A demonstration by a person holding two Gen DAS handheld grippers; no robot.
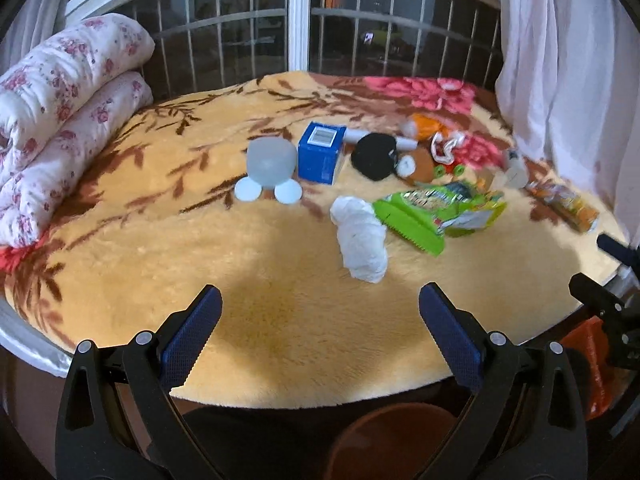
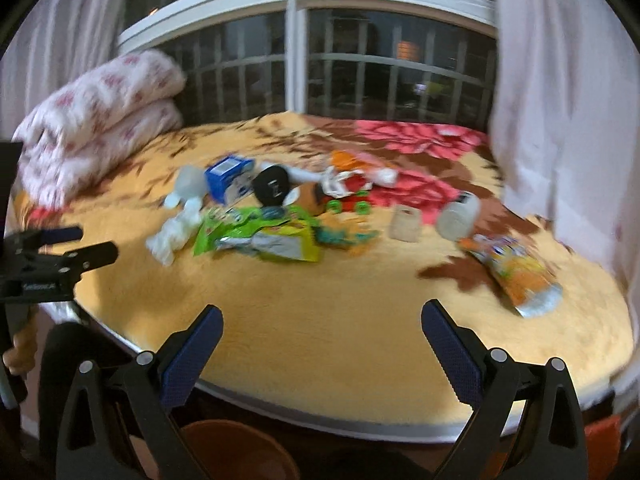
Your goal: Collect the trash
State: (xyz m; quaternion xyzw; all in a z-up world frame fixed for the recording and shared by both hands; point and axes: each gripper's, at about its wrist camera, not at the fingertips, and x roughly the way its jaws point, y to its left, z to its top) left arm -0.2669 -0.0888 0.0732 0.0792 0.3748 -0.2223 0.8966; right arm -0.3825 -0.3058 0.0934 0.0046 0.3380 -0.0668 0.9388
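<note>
Both grippers hover over the near edge of the yellow floral plush blanket (image 1: 280, 320); left gripper (image 1: 320, 320) and right gripper (image 2: 322, 332) jaws wide, nothing held. Crumpled white tissue wad (image 1: 362, 240) lies just beside the green snack wrapper (image 1: 436, 208) mid-bed. Only right view shows the orange snack pouch (image 2: 516, 272) clearly, near the right edge. Bare blanket w/ open room between grippers & trash.

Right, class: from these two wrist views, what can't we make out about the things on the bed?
- Orange snack packet: print unreadable, motion blur in the right wrist view.
- Brown bin: cut off by the bottom edge and hidden behind the left gripper.
- Toy pile: separate items too small and overlapping in the left wrist view.
</note>
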